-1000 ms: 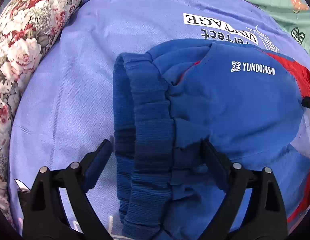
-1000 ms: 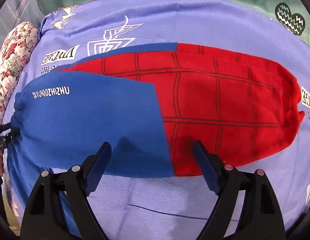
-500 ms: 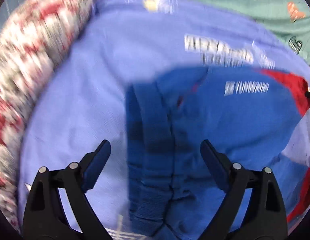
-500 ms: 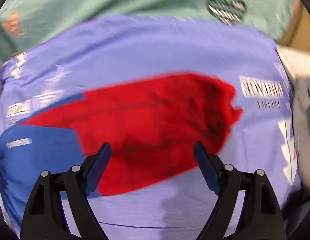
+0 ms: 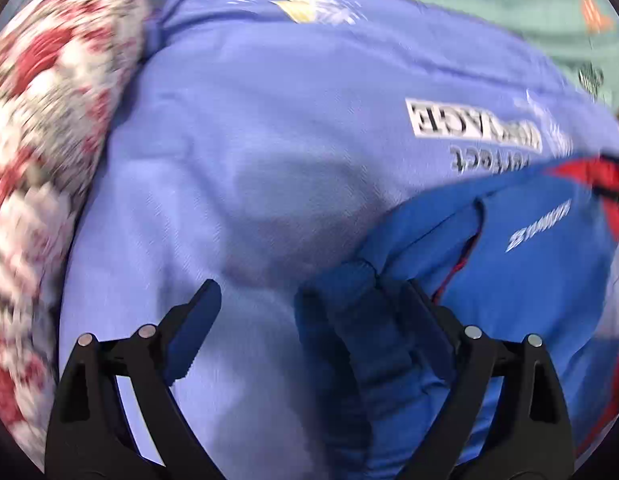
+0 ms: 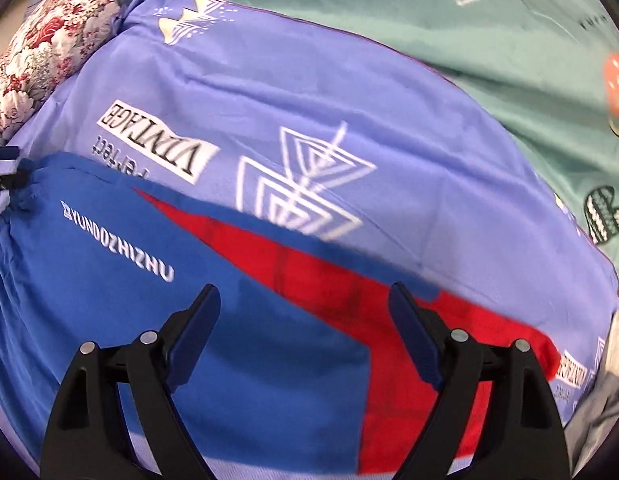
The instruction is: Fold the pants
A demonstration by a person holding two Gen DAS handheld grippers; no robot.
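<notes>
The pants (image 6: 189,320) lie flat on a lilac printed sheet (image 6: 309,92), blue at the waist with white lettering, red with dark grid lines along the legs. In the left wrist view the ribbed blue waistband (image 5: 349,340) sits low and right, between the fingers near the right one. My left gripper (image 5: 313,308) is open and empty over the waistband and the sheet (image 5: 249,160). My right gripper (image 6: 305,312) is open and empty, just above the pants where blue meets red.
A floral pillow (image 5: 37,128) lies along the sheet's left side, also in the right wrist view (image 6: 49,60). A green bedspread (image 6: 489,40) with heart prints lies beyond the sheet. Grey cloth (image 6: 601,404) shows at the right edge.
Both grippers have swung. The left one moved left, so the waistband now sits at its right finger. The right one swept toward the leg ends and back to the blue-red seam.
</notes>
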